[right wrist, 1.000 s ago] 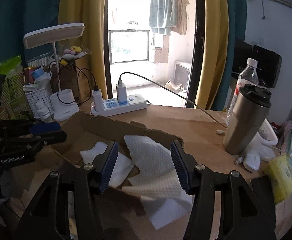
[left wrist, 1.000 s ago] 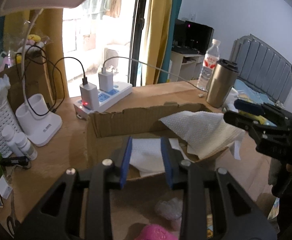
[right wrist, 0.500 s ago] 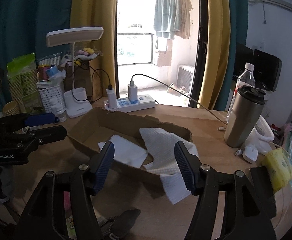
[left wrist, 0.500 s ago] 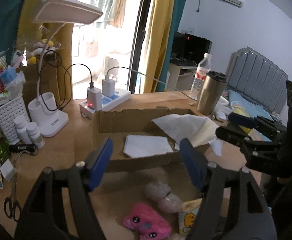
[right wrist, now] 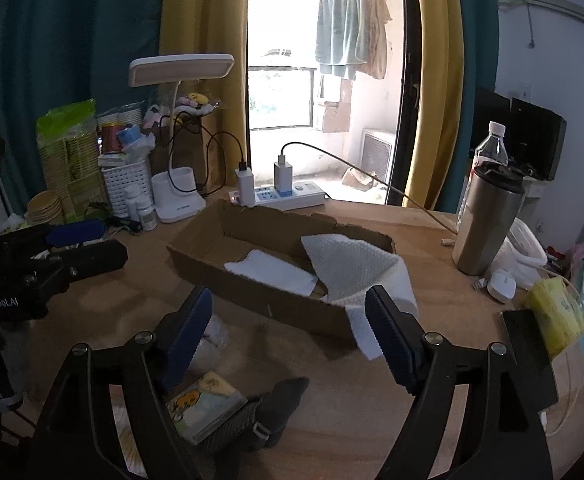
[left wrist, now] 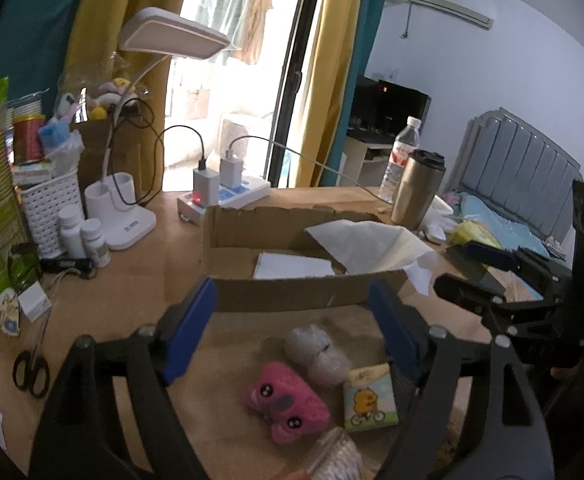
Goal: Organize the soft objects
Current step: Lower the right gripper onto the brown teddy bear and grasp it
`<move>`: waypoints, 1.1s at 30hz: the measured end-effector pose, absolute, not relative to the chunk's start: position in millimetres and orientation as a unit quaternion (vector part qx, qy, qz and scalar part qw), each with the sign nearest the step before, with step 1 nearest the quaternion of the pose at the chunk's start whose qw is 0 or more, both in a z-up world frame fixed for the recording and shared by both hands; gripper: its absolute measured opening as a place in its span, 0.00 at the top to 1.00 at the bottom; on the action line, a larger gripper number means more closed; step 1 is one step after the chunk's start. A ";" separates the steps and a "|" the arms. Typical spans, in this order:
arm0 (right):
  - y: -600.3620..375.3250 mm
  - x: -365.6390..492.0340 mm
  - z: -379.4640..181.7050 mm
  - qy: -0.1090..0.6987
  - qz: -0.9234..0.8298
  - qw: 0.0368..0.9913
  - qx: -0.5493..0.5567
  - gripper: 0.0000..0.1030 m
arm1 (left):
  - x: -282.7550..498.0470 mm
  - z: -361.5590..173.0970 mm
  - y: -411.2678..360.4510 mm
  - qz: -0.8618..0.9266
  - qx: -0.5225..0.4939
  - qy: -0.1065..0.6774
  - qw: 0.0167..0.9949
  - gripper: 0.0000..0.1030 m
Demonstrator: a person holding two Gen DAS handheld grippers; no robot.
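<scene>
Down at six o'clock off my left gripper (left wrist: 292, 328), jaws wide apart and holding nothing, I've got the pink plush (left wrist: 286, 402) lying on the desk (left wrist: 140, 264), its long axis running ten to four. My right gripper (right wrist: 290, 336) is spread and empty too, but sits further from it, so I reckon left goes in. Cardboard box (left wrist: 292, 298) is at twelve o'clock, tissue pack (left wrist: 369, 400) just beside the plush at three.
</scene>
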State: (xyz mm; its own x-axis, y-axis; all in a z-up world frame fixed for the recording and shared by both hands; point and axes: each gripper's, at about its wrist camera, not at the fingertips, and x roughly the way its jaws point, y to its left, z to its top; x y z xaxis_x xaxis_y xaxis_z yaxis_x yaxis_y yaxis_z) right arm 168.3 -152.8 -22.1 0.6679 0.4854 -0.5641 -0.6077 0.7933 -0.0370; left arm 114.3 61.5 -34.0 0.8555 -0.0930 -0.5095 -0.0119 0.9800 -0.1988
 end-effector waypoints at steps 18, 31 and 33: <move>-176.6 118.7 -39.5 0.288 0.298 0.903 -0.114 0.21 | 61.5 -50.9 54.4 -0.009 -0.119 0.277 0.953 0.21; -180.2 96.2 -77.7 0.328 0.315 0.882 -0.125 0.21 | 53.3 -83.0 32.4 -0.019 -0.119 0.317 0.941 0.21; -179.7 93.6 -84.2 0.334 0.320 0.877 -0.126 0.21 | 52.7 -88.3 32.2 -0.019 -0.120 0.322 0.939 0.21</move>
State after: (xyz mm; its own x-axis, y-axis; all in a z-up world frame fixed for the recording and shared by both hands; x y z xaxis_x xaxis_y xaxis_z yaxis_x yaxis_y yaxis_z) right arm 93.6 -179.7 -84.2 0.5714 0.4775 -0.6675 -0.6458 0.7635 -0.0066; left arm 52.7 32.2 -88.3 0.7915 -0.1131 -0.6006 -0.0414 0.9706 -0.2373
